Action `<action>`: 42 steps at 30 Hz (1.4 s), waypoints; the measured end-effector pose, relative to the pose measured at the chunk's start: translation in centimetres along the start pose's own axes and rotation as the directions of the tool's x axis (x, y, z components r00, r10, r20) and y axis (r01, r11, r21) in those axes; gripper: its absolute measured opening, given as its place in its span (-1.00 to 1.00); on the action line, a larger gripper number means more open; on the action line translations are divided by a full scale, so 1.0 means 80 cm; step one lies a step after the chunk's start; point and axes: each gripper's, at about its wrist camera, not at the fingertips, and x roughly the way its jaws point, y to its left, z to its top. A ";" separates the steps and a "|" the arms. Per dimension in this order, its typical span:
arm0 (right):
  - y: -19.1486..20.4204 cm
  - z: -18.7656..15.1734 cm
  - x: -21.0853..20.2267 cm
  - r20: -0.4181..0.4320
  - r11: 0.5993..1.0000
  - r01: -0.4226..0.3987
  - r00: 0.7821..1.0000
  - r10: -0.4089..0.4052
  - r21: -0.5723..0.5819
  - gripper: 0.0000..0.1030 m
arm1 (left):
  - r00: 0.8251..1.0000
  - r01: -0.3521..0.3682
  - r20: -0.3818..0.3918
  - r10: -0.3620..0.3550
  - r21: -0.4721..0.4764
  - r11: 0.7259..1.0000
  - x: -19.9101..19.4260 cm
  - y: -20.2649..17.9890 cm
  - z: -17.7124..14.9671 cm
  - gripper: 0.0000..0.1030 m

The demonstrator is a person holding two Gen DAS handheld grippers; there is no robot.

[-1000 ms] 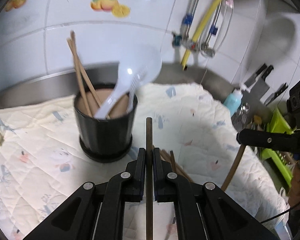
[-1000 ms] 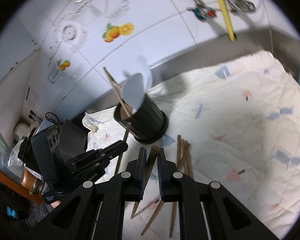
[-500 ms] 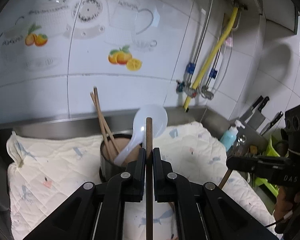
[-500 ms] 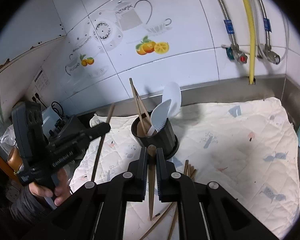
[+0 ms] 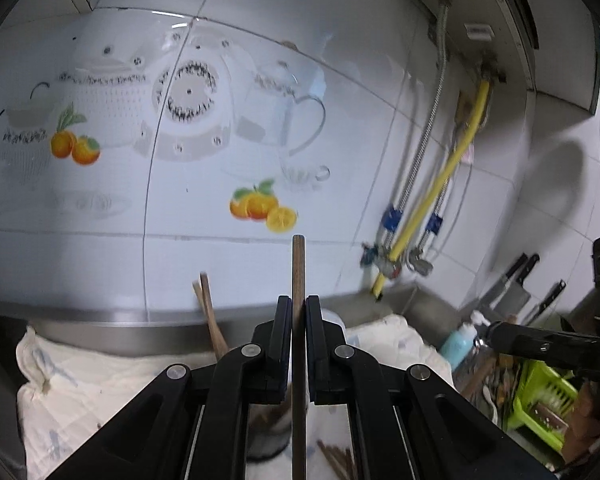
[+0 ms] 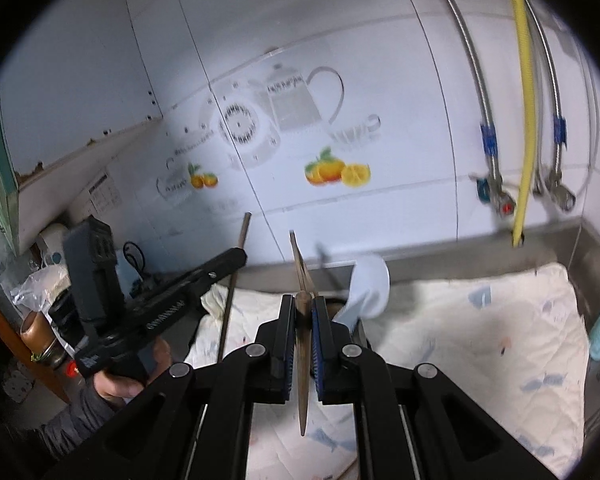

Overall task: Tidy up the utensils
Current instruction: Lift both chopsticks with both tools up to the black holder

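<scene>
My left gripper (image 5: pixel 298 312) is shut on a dark wooden chopstick (image 5: pixel 298 272) held upright, lifted high above the quilted cloth (image 5: pixel 80 392). It also shows in the right wrist view (image 6: pixel 236 258) with its chopstick (image 6: pixel 232 288). My right gripper (image 6: pixel 303 312) is shut on a brown chopstick (image 6: pixel 302 360), its tip pointing down. The black utensil cup (image 6: pixel 360 326) sits behind my right jaws, holding chopsticks (image 6: pixel 298 264) and a white spoon (image 6: pixel 370 290). Loose chopsticks (image 5: pixel 336 460) lie on the cloth.
The tiled wall (image 5: pixel 180 140) with fruit decals stands behind. A yellow hose (image 5: pixel 440 184) and steel pipes hang at right. Knives (image 5: pixel 512 288), a blue bottle (image 5: pixel 458 344) and a green basket (image 5: pixel 540 396) are at far right. A steel rim (image 6: pixel 480 248) edges the counter.
Both grippers have risen and tilted upward with their chopsticks. The cup has dropped low in both views, now mostly hidden behind the jaws.
</scene>
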 end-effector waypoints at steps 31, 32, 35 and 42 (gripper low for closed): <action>0.021 0.057 0.068 0.113 0.989 0.128 0.986 -0.119 -0.080 -0.80 | 0.982 -0.043 0.182 0.058 -0.084 0.996 0.172 0.081 0.021 -0.88; 0.022 0.055 0.072 0.105 0.988 0.130 0.987 -0.121 -0.086 -0.80 | 0.983 -0.045 0.174 0.059 -0.082 0.996 0.174 0.081 0.017 -0.88; 0.024 0.048 0.085 0.080 0.983 0.144 0.988 -0.135 -0.114 -0.80 | 0.986 -0.058 0.151 0.068 -0.066 0.996 0.180 0.078 0.004 -0.88; 0.012 0.028 0.113 -0.001 0.985 0.134 0.991 -0.135 -0.105 -0.80 | 0.992 -0.077 0.098 0.080 -0.035 0.996 0.162 0.073 -0.015 -0.88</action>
